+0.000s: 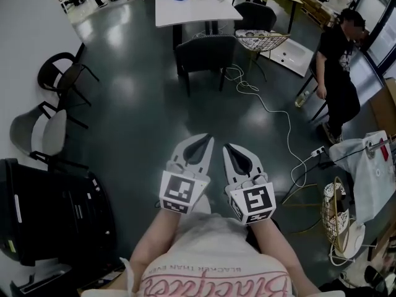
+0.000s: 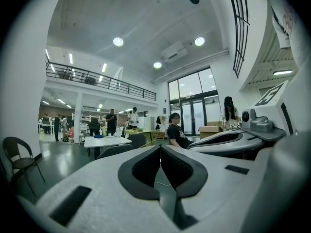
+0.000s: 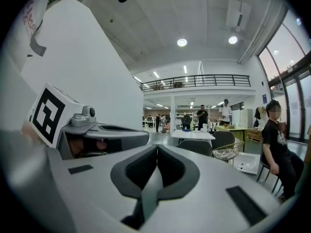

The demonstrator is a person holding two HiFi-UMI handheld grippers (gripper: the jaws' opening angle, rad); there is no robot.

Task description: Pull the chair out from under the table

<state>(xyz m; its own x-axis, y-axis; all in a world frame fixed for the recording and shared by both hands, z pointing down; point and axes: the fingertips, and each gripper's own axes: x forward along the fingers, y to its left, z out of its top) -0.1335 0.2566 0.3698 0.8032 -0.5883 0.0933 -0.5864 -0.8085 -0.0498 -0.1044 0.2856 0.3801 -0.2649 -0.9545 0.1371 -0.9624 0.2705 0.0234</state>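
Chair sits at white table on dark floor.

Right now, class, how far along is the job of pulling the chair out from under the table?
Done: nothing yet. The chair stands pushed in at the table's near edge. In hand: the left gripper and right gripper are side by side, jaws shut and empty, with a stretch of floor between them and the chair. Left: reach the chair, grip its back and pull it out.
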